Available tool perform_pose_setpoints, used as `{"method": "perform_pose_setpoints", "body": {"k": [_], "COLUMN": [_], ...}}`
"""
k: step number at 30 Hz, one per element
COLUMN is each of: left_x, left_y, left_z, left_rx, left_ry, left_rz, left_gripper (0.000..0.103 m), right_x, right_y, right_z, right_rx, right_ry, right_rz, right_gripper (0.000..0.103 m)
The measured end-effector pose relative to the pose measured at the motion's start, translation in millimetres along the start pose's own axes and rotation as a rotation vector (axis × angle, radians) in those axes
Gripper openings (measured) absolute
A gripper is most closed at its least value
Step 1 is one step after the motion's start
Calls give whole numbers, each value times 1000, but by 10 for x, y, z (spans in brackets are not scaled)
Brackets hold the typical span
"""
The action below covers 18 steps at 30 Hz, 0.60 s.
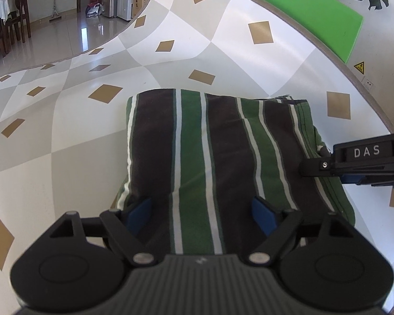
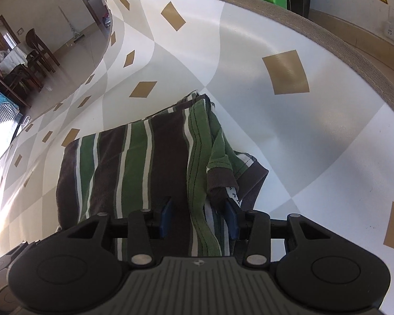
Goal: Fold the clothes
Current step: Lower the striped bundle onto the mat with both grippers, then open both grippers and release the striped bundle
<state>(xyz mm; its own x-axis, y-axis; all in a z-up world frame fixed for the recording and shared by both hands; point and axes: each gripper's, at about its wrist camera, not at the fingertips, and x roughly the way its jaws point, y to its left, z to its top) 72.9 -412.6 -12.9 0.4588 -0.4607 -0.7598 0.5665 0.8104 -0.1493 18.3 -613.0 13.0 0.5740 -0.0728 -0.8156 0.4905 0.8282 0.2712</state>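
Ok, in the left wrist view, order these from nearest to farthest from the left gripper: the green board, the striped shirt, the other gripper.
1. Striped shirt: directly under the left gripper.
2. Right gripper: at the shirt's right edge.
3. Green board: beyond the table's far edge, upper right.

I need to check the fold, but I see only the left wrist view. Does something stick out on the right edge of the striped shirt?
Observer: Yes. In the right wrist view, a ribbed brown collar pokes out from under the folded striped shirt, and a white label shows there.
Operator: And where does the right gripper stand against that edge?
Observer: The right gripper straddles the shirt's green stitched hem. One blue pad is over the stripes and the other is beside the collar. I cannot tell whether they press the cloth.
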Motion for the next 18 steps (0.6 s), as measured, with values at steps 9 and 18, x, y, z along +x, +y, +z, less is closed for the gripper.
{"method": "perform_pose_setpoints", "body": {"k": [9, 18], "left_x": [-38, -105], "left_y": [50, 44], "left_z": [1, -21], "left_rx": [-20, -57], "left_ry": [0, -9], "left_rz": [18, 18], "left_gripper": [84, 91], "right_x": [-303, -394], "right_y": [-333, -67], "right_z": [105, 89], "right_rx": [177, 103], "right_ry": [-97, -125], "right_rz": [70, 183], "right_gripper": [42, 42]}}
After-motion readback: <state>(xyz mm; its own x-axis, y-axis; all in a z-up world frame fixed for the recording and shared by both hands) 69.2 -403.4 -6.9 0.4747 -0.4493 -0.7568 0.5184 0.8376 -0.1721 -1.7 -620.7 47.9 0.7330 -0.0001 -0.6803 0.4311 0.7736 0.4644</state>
